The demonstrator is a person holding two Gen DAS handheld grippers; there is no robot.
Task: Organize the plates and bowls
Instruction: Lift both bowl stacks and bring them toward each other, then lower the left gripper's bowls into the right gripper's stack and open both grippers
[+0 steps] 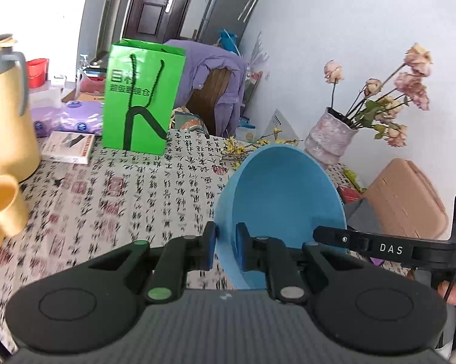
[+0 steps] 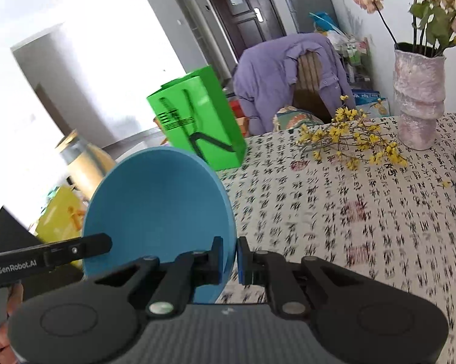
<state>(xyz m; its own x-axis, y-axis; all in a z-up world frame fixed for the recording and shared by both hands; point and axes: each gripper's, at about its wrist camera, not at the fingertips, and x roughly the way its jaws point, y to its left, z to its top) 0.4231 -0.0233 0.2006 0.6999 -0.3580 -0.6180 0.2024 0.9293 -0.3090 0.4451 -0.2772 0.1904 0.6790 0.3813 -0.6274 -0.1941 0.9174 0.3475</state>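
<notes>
Round blue plastic bowl (image 1: 285, 200) held on edge above the calligraphy-print tablecloth (image 1: 137, 194), opening toward the cameras. Left gripper (image 1: 226, 247) pinches its rim, one pad inside, one outside; right gripper (image 2: 229, 259) likewise clamps the opposite rim. Step in hand: two-handed carry. Next move probably needs levelling, then setting down. No plates or stack visible.

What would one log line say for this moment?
left tool: gripping blue bowl rim | right tool: gripping opposite rim | bowl: held tilted above patterned tablecloth
</notes>
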